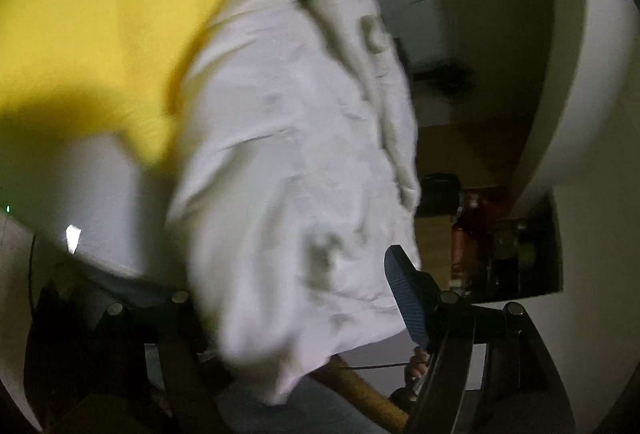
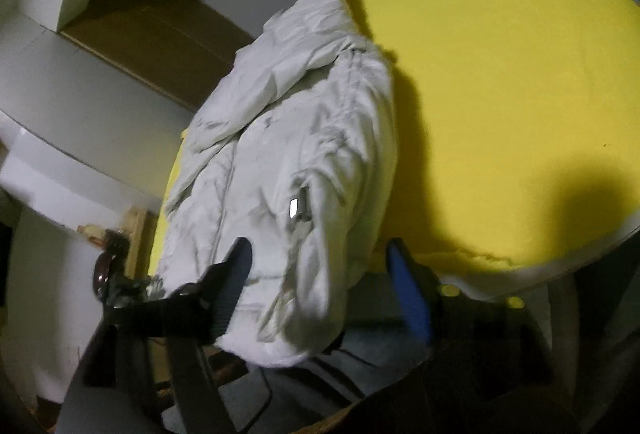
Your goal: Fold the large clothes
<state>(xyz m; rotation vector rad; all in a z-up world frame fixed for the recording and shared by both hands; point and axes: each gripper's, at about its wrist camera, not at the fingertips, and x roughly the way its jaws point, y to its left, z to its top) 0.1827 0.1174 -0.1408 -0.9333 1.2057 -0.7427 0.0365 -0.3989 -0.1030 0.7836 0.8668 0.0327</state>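
White padded jacket [image 2: 288, 162] lying on yellow-covered counter [image 2: 500, 94], bunched along the counter's edge at 9 o'clock in the right wrist view, near hem spilling over the rim at 6 o'clock.

Long axis running from 6 o'clock up toward 12 o'clock, leaning slightly to 1 o'clock; a folded sleeve or collar panel lying at the far end, a small zip pull or tag [image 2: 298, 210] showing near mid-body.

Right gripper [image 2: 320, 274] standing with jaws apart, straddling the near hem; fabric lying between the fingers, pads not pressing on it.

Left gripper [image 1: 304, 298] likewise standing open: one blue pad visible at 4 o'clock in the left wrist view, the other finger hidden behind blurred cloth, no pinch seen.

Handling, as judged: soft, bulky, light for its volume, slick-shelled and likely sliding over itself; folds probably springing back unless pressed flat.

Best hold, as judged: hem corners or side seams, where layers are thin enough to pinch, avoiding the puffed middle.
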